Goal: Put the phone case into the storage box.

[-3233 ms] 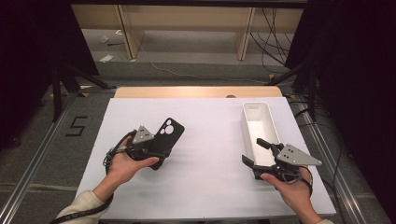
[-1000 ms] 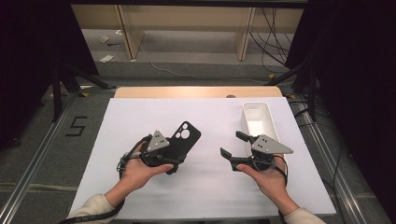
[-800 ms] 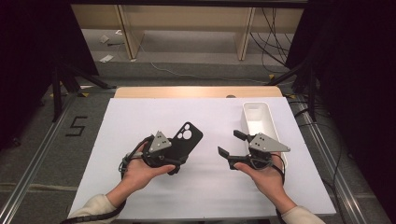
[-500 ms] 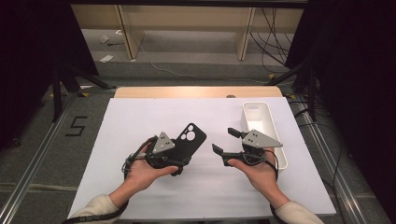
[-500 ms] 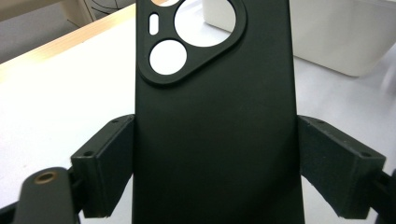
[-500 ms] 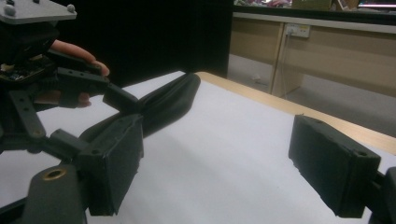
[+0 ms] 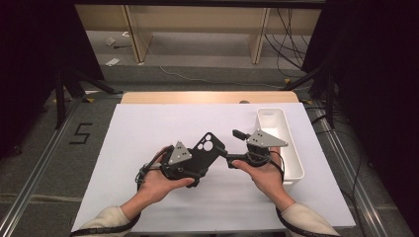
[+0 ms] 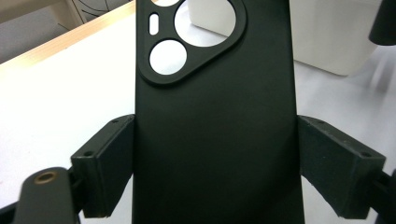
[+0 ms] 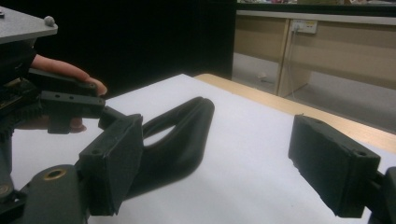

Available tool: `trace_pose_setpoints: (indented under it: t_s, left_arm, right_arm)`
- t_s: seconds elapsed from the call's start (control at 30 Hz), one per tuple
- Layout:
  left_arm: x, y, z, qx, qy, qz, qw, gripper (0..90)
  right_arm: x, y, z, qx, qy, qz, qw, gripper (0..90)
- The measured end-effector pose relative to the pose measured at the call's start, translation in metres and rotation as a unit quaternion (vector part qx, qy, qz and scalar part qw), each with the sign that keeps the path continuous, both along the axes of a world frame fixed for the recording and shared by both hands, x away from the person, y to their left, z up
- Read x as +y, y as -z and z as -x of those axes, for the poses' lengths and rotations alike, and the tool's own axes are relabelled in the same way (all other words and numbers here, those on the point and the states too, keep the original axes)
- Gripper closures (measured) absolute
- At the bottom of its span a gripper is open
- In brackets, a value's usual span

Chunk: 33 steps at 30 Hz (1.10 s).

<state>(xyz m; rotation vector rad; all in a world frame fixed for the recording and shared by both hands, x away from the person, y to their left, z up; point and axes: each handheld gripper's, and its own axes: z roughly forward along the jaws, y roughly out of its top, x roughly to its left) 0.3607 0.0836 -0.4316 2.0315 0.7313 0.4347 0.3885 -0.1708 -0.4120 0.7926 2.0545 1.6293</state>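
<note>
Jaws of the left gripper [image 7: 197,165] clamp the black phone case [image 7: 206,150] above the table [image 7: 138,128]; the right gripper [image 7: 232,148] gapes beside it and might knock it loose.

A phone case [image 7: 206,151] sits clamped between the jaws of the left claw [image 7: 197,165] over the middle of the table [image 7: 148,123]. The right claw [image 7: 231,148] hovers just right of it, jaws apart. A bin [image 7: 291,148] lies along the table's right edge.
</note>
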Motion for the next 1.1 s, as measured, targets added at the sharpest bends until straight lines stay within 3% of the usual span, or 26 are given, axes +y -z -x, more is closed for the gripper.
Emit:
trace_pose_setpoints:
  t_s: [0.53,0.83,1.1]
  left_arm:
    - [-0.008,0.002,0.002,-0.010,0.011,-0.007,0.9999,15.4]
    - [-0.010,0.003,0.003,-0.011,0.016,0.000,0.9998,15.3]
    - [-0.010,0.002,0.004,-0.012,0.012,0.001,0.9999,15.3]
  right_arm:
    - [0.023,0.003,-0.018,0.025,-0.010,0.002,0.9996,20.1]
    - [0.032,0.008,-0.023,0.053,-0.012,0.001,0.9985,23.9]
    - [0.035,0.010,-0.026,0.064,-0.012,-0.001,0.9979,29.1]
